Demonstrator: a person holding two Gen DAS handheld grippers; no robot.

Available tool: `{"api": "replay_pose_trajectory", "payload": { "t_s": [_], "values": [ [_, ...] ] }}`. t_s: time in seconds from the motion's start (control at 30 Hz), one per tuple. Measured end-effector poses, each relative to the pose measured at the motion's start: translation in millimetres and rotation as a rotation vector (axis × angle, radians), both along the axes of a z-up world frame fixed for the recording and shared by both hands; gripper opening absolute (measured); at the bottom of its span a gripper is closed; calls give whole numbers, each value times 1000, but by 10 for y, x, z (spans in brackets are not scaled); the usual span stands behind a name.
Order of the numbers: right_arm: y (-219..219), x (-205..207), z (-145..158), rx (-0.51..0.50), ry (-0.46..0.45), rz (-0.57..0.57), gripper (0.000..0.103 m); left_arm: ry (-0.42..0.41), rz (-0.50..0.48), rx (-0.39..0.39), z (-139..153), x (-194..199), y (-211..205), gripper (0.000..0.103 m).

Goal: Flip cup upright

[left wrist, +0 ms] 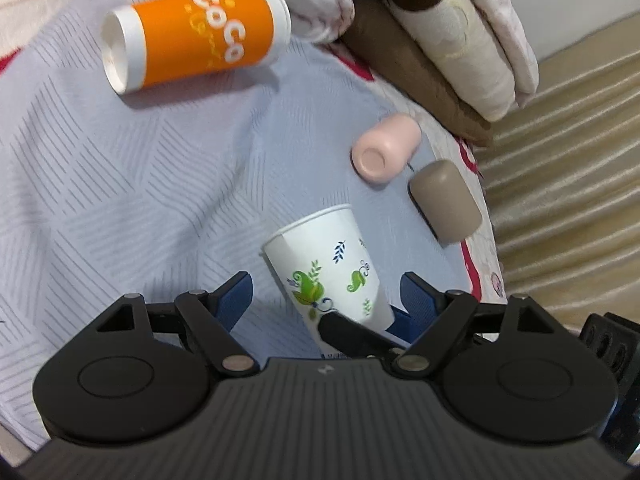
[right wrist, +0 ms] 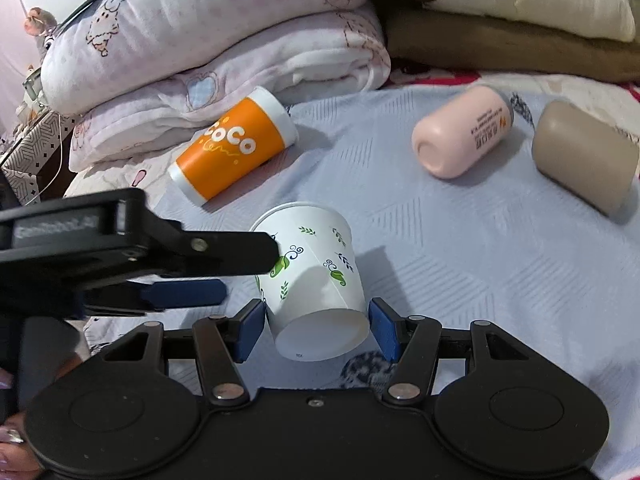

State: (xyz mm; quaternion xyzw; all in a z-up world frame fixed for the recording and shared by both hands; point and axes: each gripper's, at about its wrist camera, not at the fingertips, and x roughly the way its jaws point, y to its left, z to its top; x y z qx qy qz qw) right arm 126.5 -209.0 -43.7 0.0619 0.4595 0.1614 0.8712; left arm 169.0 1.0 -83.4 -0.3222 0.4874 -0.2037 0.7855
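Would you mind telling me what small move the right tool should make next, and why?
Probably close the right tool on the paper cup. The cup lies tilted on the bedspread, base toward the camera, and the blue pads sit on either side of the base with small gaps. The left tool is also open around it, so nothing grips it yet.

Cups [right wrist: 234,148] on pale-blue bedspread [right wrist: 460,264]

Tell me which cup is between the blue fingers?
The white paper cup with green leaves lies between the right hand-held gripper pads. The orange cup, pink cup and brown cup lie farther back on the bedspread.
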Motion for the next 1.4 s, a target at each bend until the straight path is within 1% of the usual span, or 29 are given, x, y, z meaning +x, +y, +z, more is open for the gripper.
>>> {"api": "replay_pose_trajectory", "payload": {
  "t_s": [0.1, 0.23, 0.27, 0.3, 0.33, 0.37, 0.4, 0.47, 0.5, 0.57, 0.6, 0.67, 0.7, 0.73, 0.77, 0.87, 0.93, 1.03, 1.1, 1.17, 1.23, 1.4],
  "values": [
    [13, 14, -66, 14, 53, 0, 63, 7, -1, 17, -35, 2, -39, 80],
    [24, 18, -104, 10, 71, 17, 63, 4, -11, 66, -51, 24, -60, 80],
    [33, 24, -112, 12, 76, 28, 63, 4, -15, 76, -56, 32, -56, 78],
    [42, 28, -116, 13, 83, 36, 63, 8, -22, 84, -71, 47, -55, 70],
    [58, 33, -122, 9, 87, 46, 63, 17, -33, 85, -91, 63, -56, 67],
    [84, 40, -122, -1, 86, 59, 63, 25, -39, 77, -115, 72, -49, 67],
    [108, 42, -116, -18, 84, 73, 63, 30, -42, 56, -133, 84, -36, 63],
    [133, 47, -117, -37, 87, 104, 63, 34, -49, 33, -148, 100, -22, 59],
    [145, 51, -118, -44, 92, 123, 63, 32, -53, 30, -153, 108, -25, 57],
    [178, 59, -108, -78, 96, 170, 63, 26, -72, 36, -143, 124, -39, 56],
    [203, 65, -98, -106, 96, 195, 64, 22, -83, 44, -133, 132, -53, 56],
    [261, 74, -66, -161, 67, 232, 69, 8, -101, 65, -109, 144, -83, 56],
    [275, 89, -53, -173, 55, 248, 73, 2, -109, 73, -99, 149, -96, 56],
    [290, 110, -41, -178, 44, 258, 75, -6, -119, 84, -85, 154, -109, 56],
    [298, 141, -35, -175, 33, 266, 75, -13, -125, 93, -76, 157, -122, 56],
    [269, 214, -53, -144, 31, 280, 75, -48, -157, 133, -34, 155, -170, 56],
    [238, 253, -86, -123, 40, 288, 71, -80, -184, 165, 1, 155, -215, 56],
    [210, 283, -90, -99, 47, 277, 71, -115, -214, 188, 35, 145, -261, 56],
    [201, 283, -88, -98, 42, 269, 71, -155, -231, 209, 66, 127, -295, 56],
    [211, 280, -79, -108, 22, 266, 70, -201, -242, 236, 108, 100, -327, 55],
    [228, 277, -72, -121, -6, 266, 70, -229, -240, 249, 136, 94, -339, 55],
    [262, 263, -56, -143, -111, 259, 70, -334, -207, 271, 192, 76, -308, 56]
  ]
}}
